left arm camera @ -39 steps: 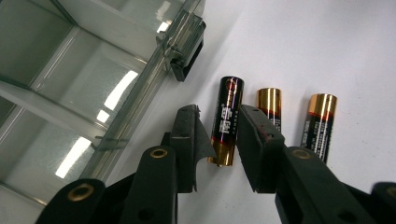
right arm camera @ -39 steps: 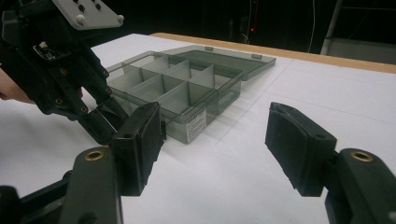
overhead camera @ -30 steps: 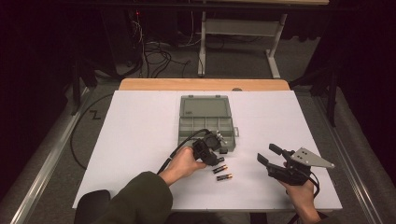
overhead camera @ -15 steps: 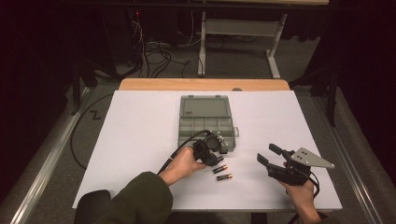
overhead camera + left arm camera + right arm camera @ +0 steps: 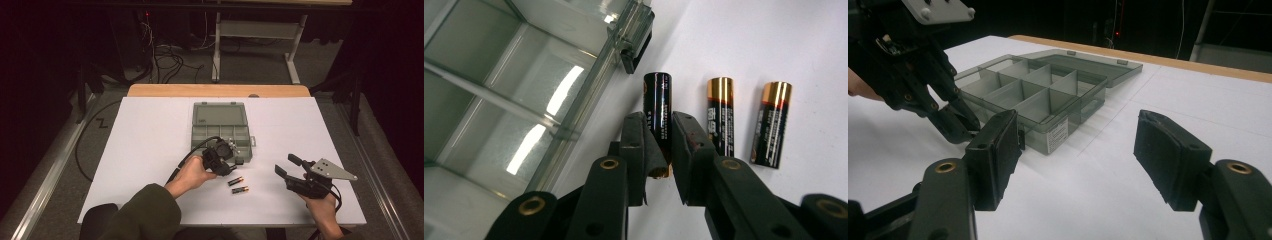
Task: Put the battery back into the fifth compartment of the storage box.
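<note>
A: Since a second ago your left gripper (image 5: 659,142) has just closed its jaws the last bit onto a battery; both hands have barely shifted.

B: Layout, biggest first?

A: White surface (image 5: 150,150) on top of the table. The clear compartment box (image 5: 220,132) sits mid-surface, lid open and lying flat behind it. Your right gripper (image 5: 289,166) hovers at the right, well apart from the box, jaws wide, nothing between them. Your left gripper is at the box's near edge, just beside its corner latch.

B: And the batteries?

A: Held battery (image 5: 657,112): black, clamped between the left pads near its lower end, lying along the jaws just beside the box wall. Two loose batteries (image 5: 720,115) lie side by side on the surface, to its right in the left gripper view.
</note>
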Motion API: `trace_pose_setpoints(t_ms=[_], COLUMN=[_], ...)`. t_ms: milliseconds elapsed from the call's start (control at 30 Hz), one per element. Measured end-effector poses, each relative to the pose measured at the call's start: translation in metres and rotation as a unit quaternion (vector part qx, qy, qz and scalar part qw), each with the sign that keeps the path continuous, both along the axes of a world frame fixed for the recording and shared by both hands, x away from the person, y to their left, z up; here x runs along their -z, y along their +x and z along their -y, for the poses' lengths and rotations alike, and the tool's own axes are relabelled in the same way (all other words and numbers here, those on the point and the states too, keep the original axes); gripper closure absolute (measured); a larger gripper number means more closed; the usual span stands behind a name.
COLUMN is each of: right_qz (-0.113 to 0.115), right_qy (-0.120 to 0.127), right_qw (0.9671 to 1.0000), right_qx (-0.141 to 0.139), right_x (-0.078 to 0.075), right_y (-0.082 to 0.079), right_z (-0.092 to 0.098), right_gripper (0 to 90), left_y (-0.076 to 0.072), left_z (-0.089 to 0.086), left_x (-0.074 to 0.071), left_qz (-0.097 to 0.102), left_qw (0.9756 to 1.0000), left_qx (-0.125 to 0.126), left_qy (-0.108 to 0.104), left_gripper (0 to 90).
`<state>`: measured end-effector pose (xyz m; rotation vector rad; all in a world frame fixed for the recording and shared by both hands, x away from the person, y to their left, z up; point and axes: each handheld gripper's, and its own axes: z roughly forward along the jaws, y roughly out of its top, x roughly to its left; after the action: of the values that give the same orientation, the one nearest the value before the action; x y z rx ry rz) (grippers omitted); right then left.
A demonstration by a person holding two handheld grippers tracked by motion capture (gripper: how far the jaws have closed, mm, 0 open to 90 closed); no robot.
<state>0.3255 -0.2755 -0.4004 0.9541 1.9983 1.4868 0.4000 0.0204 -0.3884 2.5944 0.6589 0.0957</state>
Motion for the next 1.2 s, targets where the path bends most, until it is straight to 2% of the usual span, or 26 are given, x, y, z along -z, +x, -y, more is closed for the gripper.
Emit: trace_pose_setpoints(t_ms=[100, 300, 333, 567, 833, 967, 1100, 1200], right_qz=[0.002, 0.006, 0.006, 0.005, 0.011, 0.011, 0.012, 0.011], right_qy=[-0.002, -0.001, -0.001, -0.002, 0.001, -0.001, 0.000, 0.000], right_qw=[1.0000, 1.0000, 1.0000, 1.0000, 0.9999, 0.9999, 0.9999, 0.9999], right_qx=[0.000, 0.002, 0.002, 0.002, 0.002, 0.001, 0.001, 0.001], right_x=[0.000, 0.000, 0.000, 0.000, -0.001, -0.001, -0.001, -0.001], right_y=[0.000, -0.001, -0.001, -0.001, -0.002, -0.001, -0.002, -0.002], right_z=[0.000, 0.000, 0.000, 0.000, 0.000, 0.000, 0.000, 0.000], right_gripper=[36.3, 36.5, 36.5, 36.7, 37.4, 37.3, 37.3, 37.4], left_y=[-0.002, -0.001, 0.000, 0.002, 0.004, 0.010, 0.011, 0.014], left_z=[-0.004, -0.013, -0.014, -0.025, -0.037, -0.045, -0.051, -0.054], left_x=[-0.005, -0.012, -0.012, -0.020, -0.026, -0.027, -0.029, -0.030], left_qz=[0.006, 0.007, 0.010, 0.009, 0.019, 0.026, 0.024, 0.028], left_qw=[1.0000, 0.9998, 0.9996, 0.9990, 0.9976, 0.9968, 0.9956, 0.9955], left_qx=[0.001, -0.014, -0.017, -0.027, -0.049, -0.050, -0.066, -0.064], left_qy=[-0.003, -0.012, -0.020, -0.035, -0.045, -0.057, -0.061, -0.063], left_gripper=[76.5, 76.5, 76.5, 76.5, 76.4, 76.4, 76.5, 76.4])
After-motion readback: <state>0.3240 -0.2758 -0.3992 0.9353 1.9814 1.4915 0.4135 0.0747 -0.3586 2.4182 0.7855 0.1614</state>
